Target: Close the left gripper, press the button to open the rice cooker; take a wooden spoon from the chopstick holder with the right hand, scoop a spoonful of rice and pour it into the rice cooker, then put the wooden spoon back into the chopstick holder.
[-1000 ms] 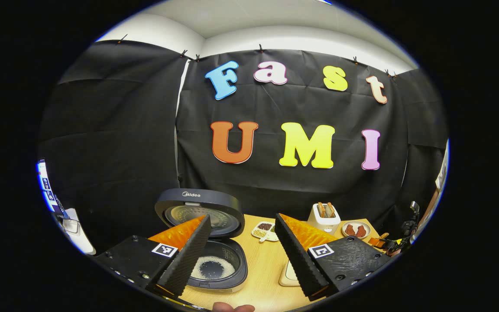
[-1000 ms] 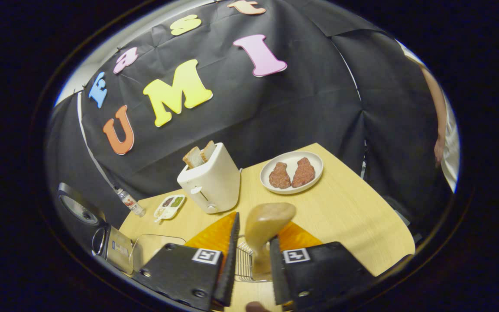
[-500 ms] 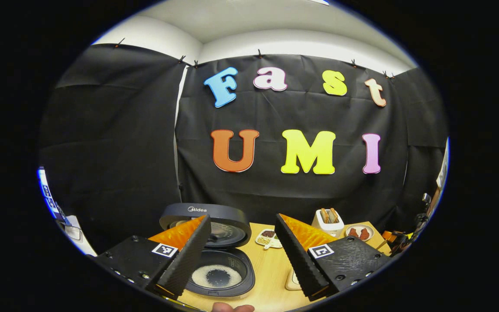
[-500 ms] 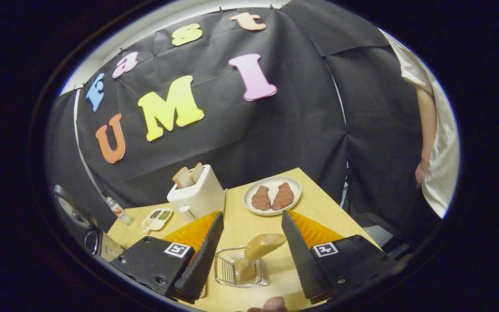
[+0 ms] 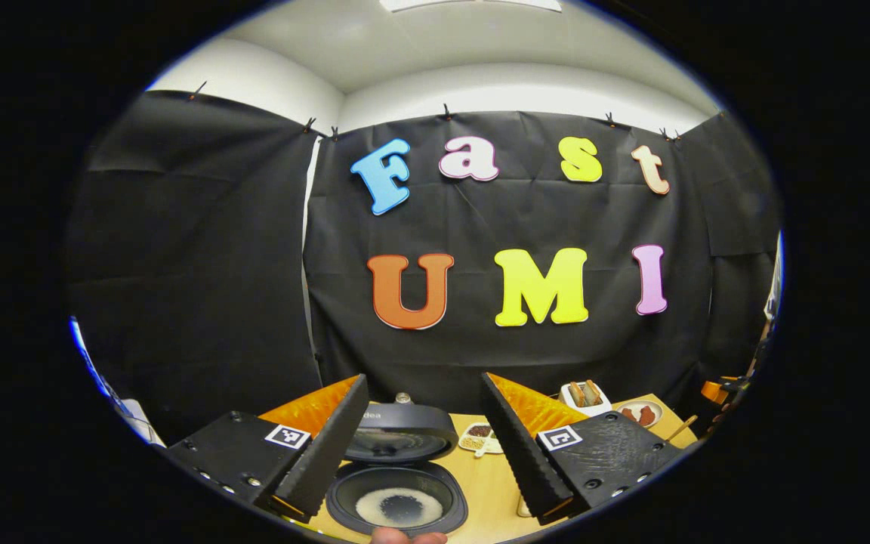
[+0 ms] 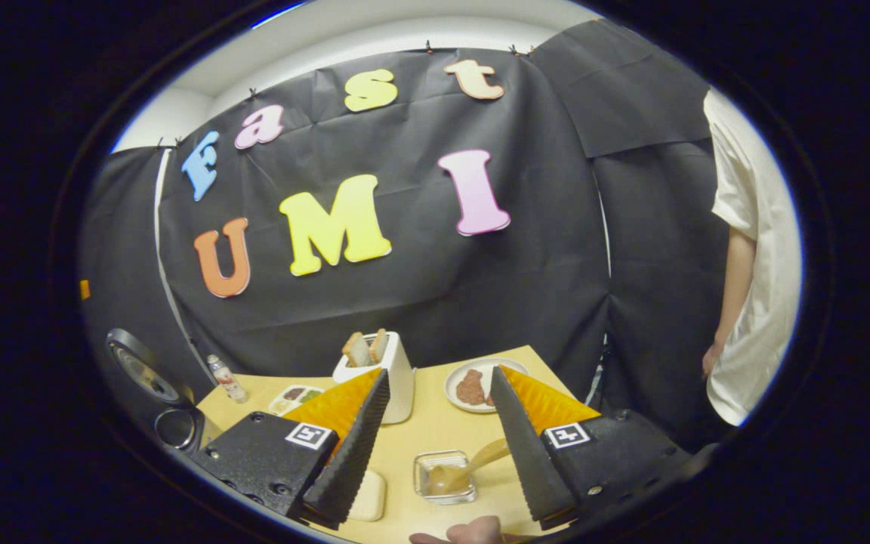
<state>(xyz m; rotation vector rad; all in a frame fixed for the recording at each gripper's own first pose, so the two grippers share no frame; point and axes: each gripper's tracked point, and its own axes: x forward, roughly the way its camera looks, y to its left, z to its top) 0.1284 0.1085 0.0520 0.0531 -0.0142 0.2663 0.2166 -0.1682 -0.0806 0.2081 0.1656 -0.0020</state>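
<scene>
Since the wooden spoon (image 6: 459, 470) is already sitting in the chopstick holder (image 6: 444, 477) on the desk (image 6: 435, 423) with its handle leaning to the right, I'd call the job basically finished; what's left is just pulling away clean. My right tool (image 6: 435, 446) hovers above the holder, gaping wide and holding nothing; I'd lift it straight up so a finger doesn't clip that handle and tip the holder. My left tool (image 5: 421, 446) is spread wide too, empty, hanging over the rice cooker (image 5: 399, 505); lid is up and there's a ring of rice (image 5: 399, 508) in the pot; I'd keep it clear of the raised lid.
</scene>
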